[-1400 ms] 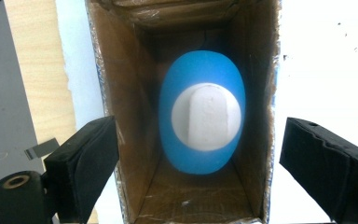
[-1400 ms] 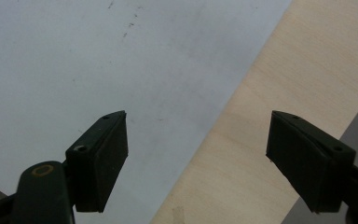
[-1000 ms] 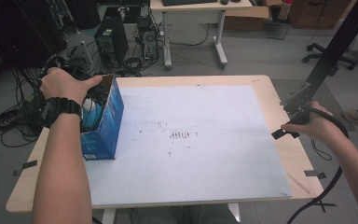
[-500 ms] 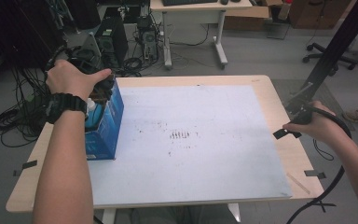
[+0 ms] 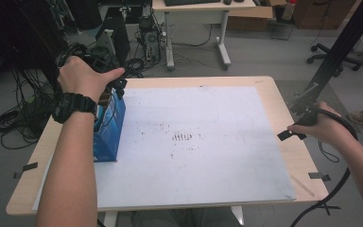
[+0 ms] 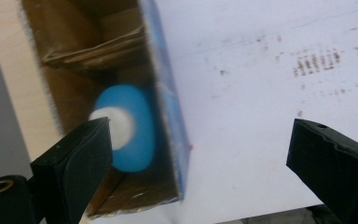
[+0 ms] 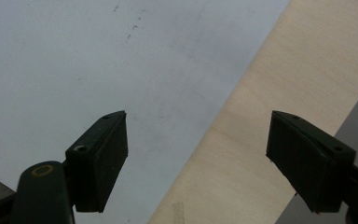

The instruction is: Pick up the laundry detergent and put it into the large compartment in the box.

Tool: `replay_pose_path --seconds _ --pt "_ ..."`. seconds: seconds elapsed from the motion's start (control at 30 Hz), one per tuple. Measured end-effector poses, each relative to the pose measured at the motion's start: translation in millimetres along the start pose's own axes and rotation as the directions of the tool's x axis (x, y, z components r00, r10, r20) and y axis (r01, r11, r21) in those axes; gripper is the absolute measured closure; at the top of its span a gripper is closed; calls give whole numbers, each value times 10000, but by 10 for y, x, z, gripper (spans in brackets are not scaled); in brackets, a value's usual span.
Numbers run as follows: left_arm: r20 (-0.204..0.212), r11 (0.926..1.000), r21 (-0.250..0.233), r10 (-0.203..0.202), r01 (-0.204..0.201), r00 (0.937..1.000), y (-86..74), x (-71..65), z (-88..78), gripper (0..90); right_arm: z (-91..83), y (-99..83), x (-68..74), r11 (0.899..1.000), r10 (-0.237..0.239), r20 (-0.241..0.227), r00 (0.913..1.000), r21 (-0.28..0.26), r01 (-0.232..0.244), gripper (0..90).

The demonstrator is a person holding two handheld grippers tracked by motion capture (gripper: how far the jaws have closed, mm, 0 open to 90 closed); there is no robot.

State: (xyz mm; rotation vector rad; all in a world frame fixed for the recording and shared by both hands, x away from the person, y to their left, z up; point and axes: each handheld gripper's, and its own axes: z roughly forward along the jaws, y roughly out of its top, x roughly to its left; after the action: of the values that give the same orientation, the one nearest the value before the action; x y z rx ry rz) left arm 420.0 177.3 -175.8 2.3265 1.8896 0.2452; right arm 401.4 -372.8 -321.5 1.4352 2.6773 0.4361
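Observation:
A blue cardboard box (image 5: 108,127) stands open-topped at the left side of the table. Looking down into the box (image 6: 168,107), I see a blue object with a white cap (image 6: 128,126) lying inside, blurred. My left gripper (image 6: 198,158) hovers above the box with its jaws wide open and nothing between them; in the high view the hand (image 5: 82,78) covers it. My right gripper (image 7: 196,158) is open and empty over the table's right edge, held by the right hand (image 5: 319,127).
A white sheet (image 5: 203,142) with dark smudges covers most of the wooden table (image 5: 283,99). Strips of tape (image 5: 319,176) sit near the edges. Cables, computer cases and a desk stand on the floor behind.
The left hand has risen and moved toward the far end of the box. The right hand has barely moved.

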Motion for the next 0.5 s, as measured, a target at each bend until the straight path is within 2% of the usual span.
replay_pose_path --seconds 0.23,0.5 --pt "121 9975 -63 704 -703 9974 70 -268 10 70 -1 -7 -7 10000 35 -24 10000 -15 -35 207" --pt "223 9893 -89 1456 -1454 9891 149 -618 51 69 -26 -3 15 9999 -40 -28 10000 -95 40 207"
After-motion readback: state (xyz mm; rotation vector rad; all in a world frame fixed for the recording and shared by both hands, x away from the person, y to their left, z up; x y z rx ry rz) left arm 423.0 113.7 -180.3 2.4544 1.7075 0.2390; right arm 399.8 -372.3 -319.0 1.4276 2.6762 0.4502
